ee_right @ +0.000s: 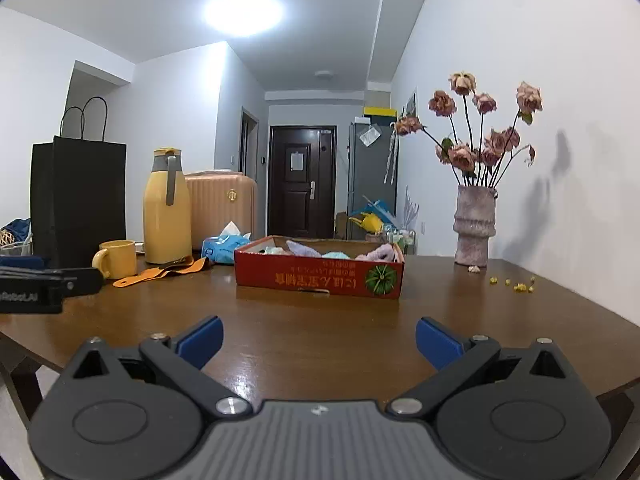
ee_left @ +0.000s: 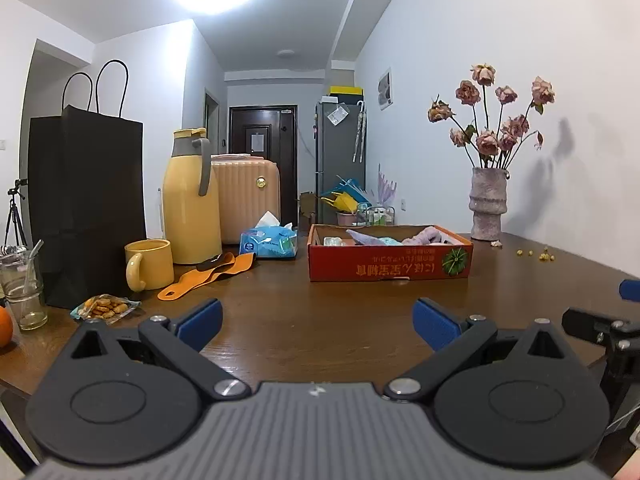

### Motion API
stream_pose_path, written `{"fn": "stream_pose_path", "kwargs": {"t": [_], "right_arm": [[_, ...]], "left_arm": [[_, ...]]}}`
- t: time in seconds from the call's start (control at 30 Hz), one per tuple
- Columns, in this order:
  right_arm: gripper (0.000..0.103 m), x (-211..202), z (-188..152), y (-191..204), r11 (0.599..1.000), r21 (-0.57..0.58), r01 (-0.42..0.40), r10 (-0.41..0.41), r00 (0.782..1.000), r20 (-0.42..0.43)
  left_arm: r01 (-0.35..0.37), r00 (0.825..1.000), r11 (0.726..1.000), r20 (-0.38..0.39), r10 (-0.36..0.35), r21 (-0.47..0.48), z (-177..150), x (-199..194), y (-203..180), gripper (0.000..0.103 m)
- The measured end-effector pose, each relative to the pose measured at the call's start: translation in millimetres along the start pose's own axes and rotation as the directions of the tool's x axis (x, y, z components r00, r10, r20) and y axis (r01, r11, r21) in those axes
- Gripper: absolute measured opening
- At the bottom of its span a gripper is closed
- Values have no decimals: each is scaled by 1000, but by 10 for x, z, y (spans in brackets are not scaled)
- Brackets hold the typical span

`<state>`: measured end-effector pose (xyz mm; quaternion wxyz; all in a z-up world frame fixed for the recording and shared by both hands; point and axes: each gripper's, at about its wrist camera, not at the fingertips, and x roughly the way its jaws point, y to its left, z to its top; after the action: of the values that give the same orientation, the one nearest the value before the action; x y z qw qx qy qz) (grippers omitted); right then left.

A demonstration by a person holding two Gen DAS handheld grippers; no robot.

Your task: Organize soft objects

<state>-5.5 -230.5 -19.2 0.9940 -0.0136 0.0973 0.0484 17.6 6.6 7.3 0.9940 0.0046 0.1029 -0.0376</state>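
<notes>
A shallow red cardboard box (ee_left: 390, 266) (ee_right: 320, 278) sits on the brown table (ee_left: 320, 312) (ee_right: 320, 328), holding soft cloths: a lilac one (ee_left: 364, 237) (ee_right: 302, 248), a pale blue one (ee_left: 390, 241) (ee_right: 338, 255) and a pink-lilac one (ee_left: 426, 236) (ee_right: 380, 252). My left gripper (ee_left: 318, 322) hangs open over the table's near edge, well short of the box, nothing between its blue pads. My right gripper (ee_right: 319, 342) is also wide open and empty, near the front edge. The right gripper's tip shows at the left view's right edge (ee_left: 600, 326).
On the left stand a black paper bag (ee_left: 86, 204), a yellow thermos jug (ee_left: 192, 200), a yellow mug (ee_left: 148, 264), a tissue pack (ee_left: 269, 242), an orange strap (ee_left: 208, 274), a snack packet (ee_left: 105, 307) and a glass (ee_left: 24, 288). A vase of dried roses (ee_left: 488, 204) stands at the back right.
</notes>
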Motion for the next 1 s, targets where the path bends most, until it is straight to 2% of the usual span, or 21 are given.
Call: {"fn": "stream_pose_path", "kwargs": {"t": [0.2, 1.0], "right_arm": [[103, 19, 12, 11, 1000, 3, -20, 20, 1000, -9], [103, 37, -6, 16, 1000, -4, -18, 18, 1000, -5]], "left_arm": [[1, 1000, 1000, 7, -1, 11, -2, -21, -11, 103], [32, 999, 999, 8, -33, 28, -20, -31, -8, 103]]}}
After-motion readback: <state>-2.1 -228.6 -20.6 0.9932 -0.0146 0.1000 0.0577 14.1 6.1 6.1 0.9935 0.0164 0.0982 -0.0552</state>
